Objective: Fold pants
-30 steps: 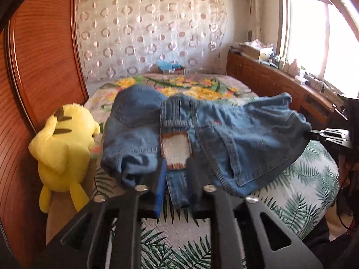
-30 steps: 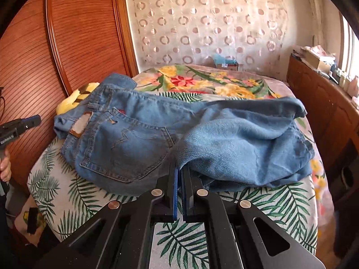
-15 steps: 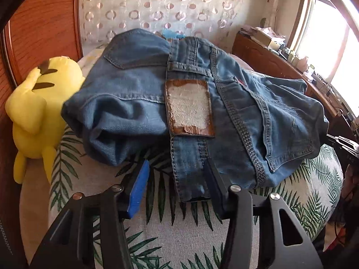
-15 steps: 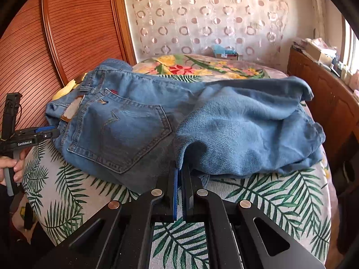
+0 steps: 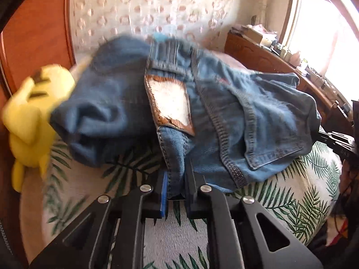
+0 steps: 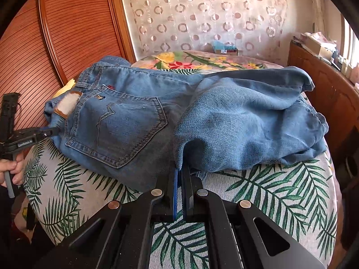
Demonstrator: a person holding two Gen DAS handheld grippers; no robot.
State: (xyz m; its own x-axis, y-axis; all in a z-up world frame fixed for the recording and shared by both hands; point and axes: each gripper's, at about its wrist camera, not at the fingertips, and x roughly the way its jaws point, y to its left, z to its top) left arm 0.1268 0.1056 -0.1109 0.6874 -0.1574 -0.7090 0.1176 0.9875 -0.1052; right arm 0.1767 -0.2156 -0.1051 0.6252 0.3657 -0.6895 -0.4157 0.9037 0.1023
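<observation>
Blue jeans (image 6: pixel 125 121) lie folded in a heap on the leaf-print bed cover (image 6: pixel 280 192), back pocket up, a leg doubled over on the right. In the left wrist view the jeans (image 5: pixel 258 116) show their waistband with a worn leather patch (image 5: pixel 170 103). My left gripper (image 5: pixel 176 179) is shut on the waistband edge; it also shows in the right wrist view (image 6: pixel 48 132). My right gripper (image 6: pixel 179 172) is shut on the edge of the folded leg.
A yellow plush toy (image 5: pixel 29 112) lies at the left bed edge against a wooden headboard (image 6: pixel 67 33). A wooden counter (image 5: pixel 269 56) with clutter runs along the window on the right. A patterned curtain (image 6: pixel 213 11) hangs behind the bed.
My left gripper was open half a second ago and has closed on the jeans' waistband. The right gripper stays shut on the leg fabric; the jeans have shifted slightly.
</observation>
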